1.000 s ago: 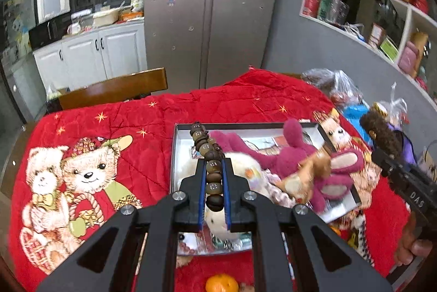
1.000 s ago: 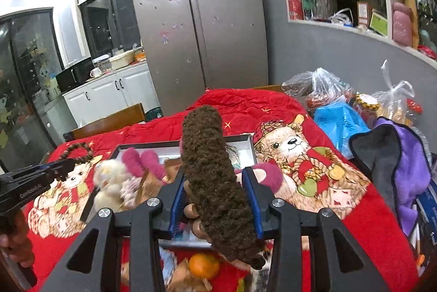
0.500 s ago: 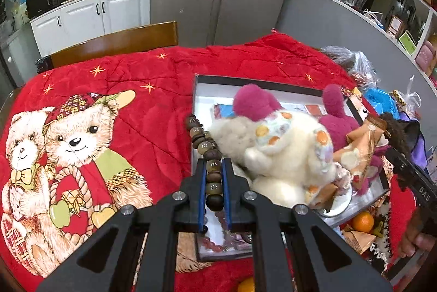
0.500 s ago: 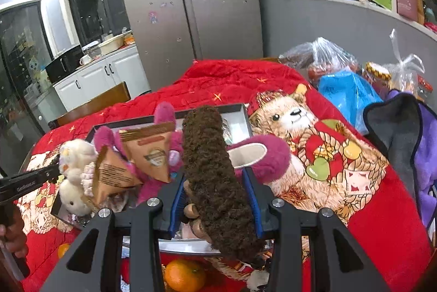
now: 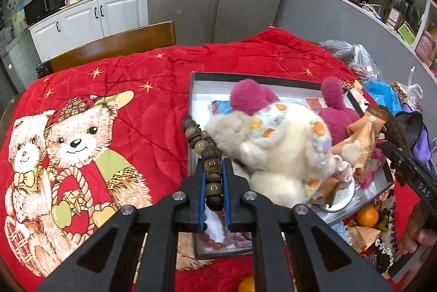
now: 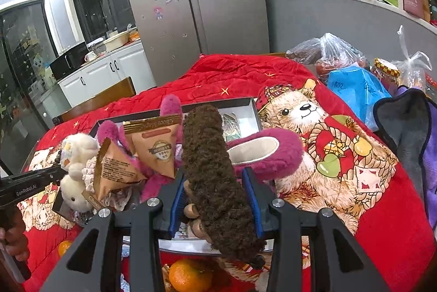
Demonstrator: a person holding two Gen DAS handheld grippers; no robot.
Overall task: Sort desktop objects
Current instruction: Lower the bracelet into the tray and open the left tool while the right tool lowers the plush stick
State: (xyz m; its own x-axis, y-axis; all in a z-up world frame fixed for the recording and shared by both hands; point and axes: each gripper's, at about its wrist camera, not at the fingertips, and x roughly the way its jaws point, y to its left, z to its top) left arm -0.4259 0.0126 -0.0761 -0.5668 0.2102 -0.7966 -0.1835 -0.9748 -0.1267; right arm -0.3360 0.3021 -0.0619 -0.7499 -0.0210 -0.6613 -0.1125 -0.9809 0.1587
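Note:
My left gripper (image 5: 213, 166) is shut on a string of brown wooden beads (image 5: 203, 144), held over the left edge of a grey tray (image 5: 245, 79). The tray holds a cream plush rabbit (image 5: 286, 144), a magenta plush toy (image 5: 251, 98) and orange snack packets (image 5: 355, 144). My right gripper (image 6: 215, 182) is shut on a dark brown fuzzy plush piece (image 6: 210, 155), held over the tray's near edge (image 6: 245, 103). The rabbit (image 6: 76, 150), packets (image 6: 155, 147) and magenta plush (image 6: 262, 155) show in the right wrist view.
A red bear-print cloth (image 5: 109, 106) covers the table. Tangerines (image 6: 188, 275) lie near the front edge. Plastic bags (image 6: 336, 54), a blue bag (image 6: 355, 90) and a grey-purple cloth (image 6: 404, 122) sit on the right. A wooden chair (image 5: 114, 46) stands behind the table.
Both grippers have come lower and closer to the tray, still holding the beads and the brown plush. The tray's contents loom larger in both views.

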